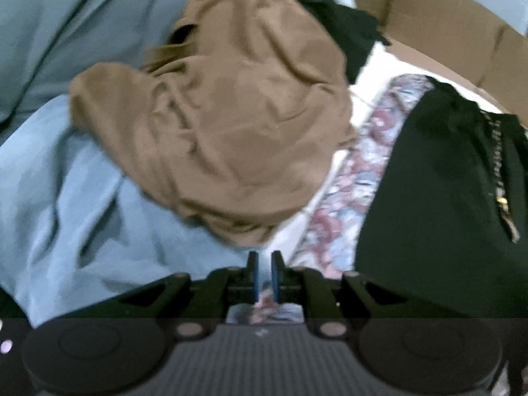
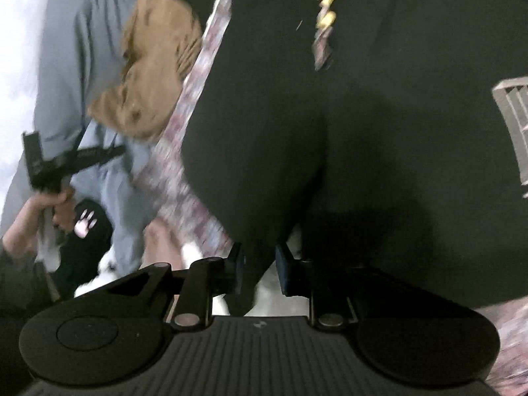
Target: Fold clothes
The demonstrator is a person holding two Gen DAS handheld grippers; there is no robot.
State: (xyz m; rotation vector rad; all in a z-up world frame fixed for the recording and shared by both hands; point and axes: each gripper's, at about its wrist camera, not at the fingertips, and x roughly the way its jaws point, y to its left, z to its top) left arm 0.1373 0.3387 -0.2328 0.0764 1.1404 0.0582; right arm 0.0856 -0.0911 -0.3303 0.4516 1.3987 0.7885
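Note:
A crumpled brown garment [image 1: 231, 109] lies on light blue cloth [image 1: 82, 198], just ahead of my left gripper [image 1: 264, 274]. Its blue pads stand a slit apart with nothing between them. To the right a black garment [image 1: 429, 198] with a gold zipper [image 1: 501, 178] lies on a floral sheet [image 1: 340, 178]. In the right wrist view this black garment [image 2: 363, 115] fills most of the frame. A hanging edge of it sits between the fingers of my right gripper [image 2: 260, 264], whose pads stand apart from the fabric, with white showing beside it. The brown garment [image 2: 151, 66] is at the upper left.
A cardboard box [image 1: 445, 10] stands at the back right. More dark clothing [image 1: 353, 29] lies behind the brown garment. A person's hand [image 2: 49, 204] holds the other tool's black body [image 2: 66, 161] at the left, above a black item with a pink paw print [image 2: 85, 227].

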